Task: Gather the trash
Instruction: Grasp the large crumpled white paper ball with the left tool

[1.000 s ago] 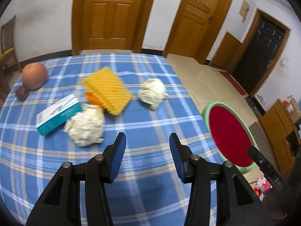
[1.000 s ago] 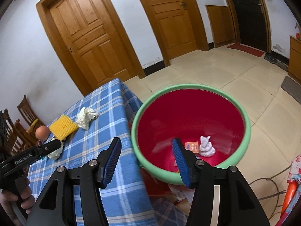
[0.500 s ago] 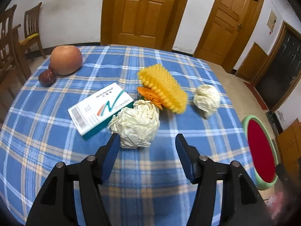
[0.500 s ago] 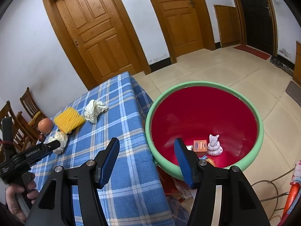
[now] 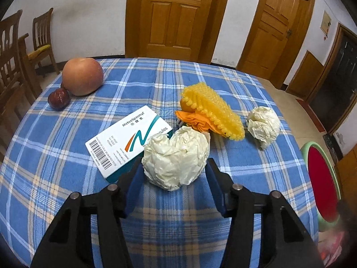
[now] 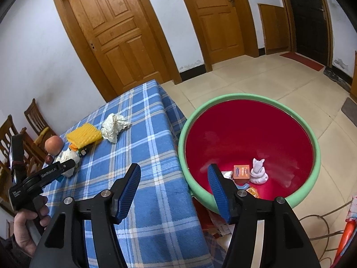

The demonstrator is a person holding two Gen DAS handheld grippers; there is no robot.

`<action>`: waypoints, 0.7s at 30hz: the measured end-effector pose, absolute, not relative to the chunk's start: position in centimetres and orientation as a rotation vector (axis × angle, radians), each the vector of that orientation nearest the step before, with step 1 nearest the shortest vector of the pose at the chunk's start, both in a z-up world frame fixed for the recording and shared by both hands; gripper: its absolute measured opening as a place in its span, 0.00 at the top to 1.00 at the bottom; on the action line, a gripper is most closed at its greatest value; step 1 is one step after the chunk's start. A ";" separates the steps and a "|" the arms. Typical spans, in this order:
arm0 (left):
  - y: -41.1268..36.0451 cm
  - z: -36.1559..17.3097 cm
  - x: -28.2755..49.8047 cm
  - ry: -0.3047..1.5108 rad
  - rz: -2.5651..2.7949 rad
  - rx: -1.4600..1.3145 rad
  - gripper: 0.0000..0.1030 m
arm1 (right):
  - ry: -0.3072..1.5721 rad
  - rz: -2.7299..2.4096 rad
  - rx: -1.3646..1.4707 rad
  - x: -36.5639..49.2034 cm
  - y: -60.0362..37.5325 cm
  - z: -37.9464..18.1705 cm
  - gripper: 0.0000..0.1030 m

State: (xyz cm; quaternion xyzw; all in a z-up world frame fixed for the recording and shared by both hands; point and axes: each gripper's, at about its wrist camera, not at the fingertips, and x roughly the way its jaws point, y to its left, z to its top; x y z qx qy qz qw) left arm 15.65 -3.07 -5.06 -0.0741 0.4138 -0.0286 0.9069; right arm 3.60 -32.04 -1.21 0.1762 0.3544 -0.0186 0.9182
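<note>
The left gripper (image 5: 174, 169) straddles the crumpled paper ball (image 5: 176, 158), which lies on the plaid tablecloth (image 5: 67, 156) just right of the medicine box (image 5: 129, 143). Its jaws have just been closing, the ball between them; whether the pads yet press it cannot be told. A good pinch should squeeze the ball's middle and keep clear of the box's corner. Farther right of the ball lies a second paper wad (image 5: 263, 127). The right gripper (image 6: 174, 189) hangs with jaws apart and empty. The red basin (image 6: 312, 189) already holds a small orange box (image 6: 241, 172) and a twisted white wad (image 6: 257, 172).
</note>
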 end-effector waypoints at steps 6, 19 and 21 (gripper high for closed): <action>-2.6 -4.2 14.6 0.840 -0.111 -0.188 0.49 | 0.735 -0.009 0.341 4.5 -30.9 -0.9 0.38; -0.3 -0.1 14.7 0.759 -0.112 -0.187 0.48 | 0.760 0.087 0.319 7.9 -26.8 0.4 0.38; 0.3 0.0 15.3 0.755 -0.098 -0.181 0.48 | 0.769 0.101 0.321 8.7 -26.0 0.6 0.38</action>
